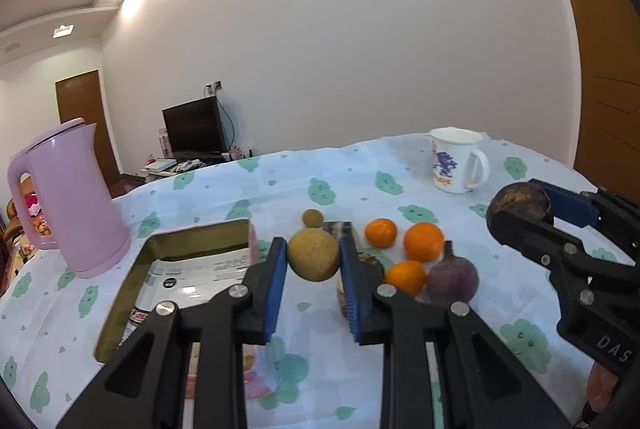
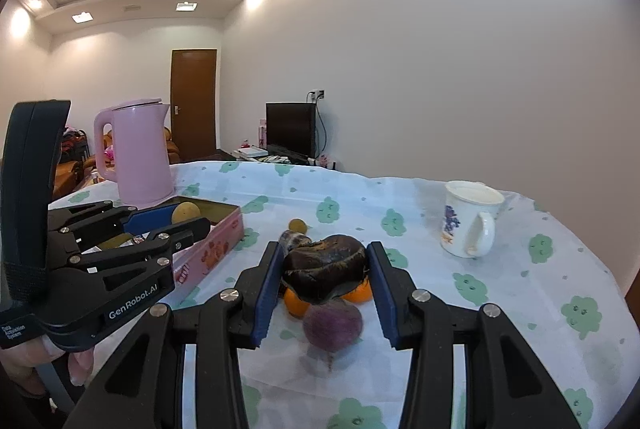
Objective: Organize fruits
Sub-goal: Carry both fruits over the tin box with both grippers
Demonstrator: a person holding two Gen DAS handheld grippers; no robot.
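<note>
on the cloud-print tablecloth (image 1: 224,189) the sorting looks barely under way, as i judge it. the left gripper (image 1: 314,261) is clamped on a tan round fruit (image 1: 313,256), held up near the pink tin box (image 1: 120,305), which seems the likely place for the fruit. the right gripper (image 2: 324,269) grips a dark wrinkled fruit (image 2: 325,263) above the pile. still on the cloth lie three oranges (image 1: 424,241), a purple round fruit (image 1: 454,279) and a small tan fruit (image 1: 312,218) farther back. the box shows only printed paper inside, though the left gripper covers its near end. a dark packet-like thing (image 1: 338,229) behind the left jaws is too hidden to name. a pink kettle (image 1: 72,201) and a white mug (image 1: 458,159) stand well apart from the fruit.
</note>
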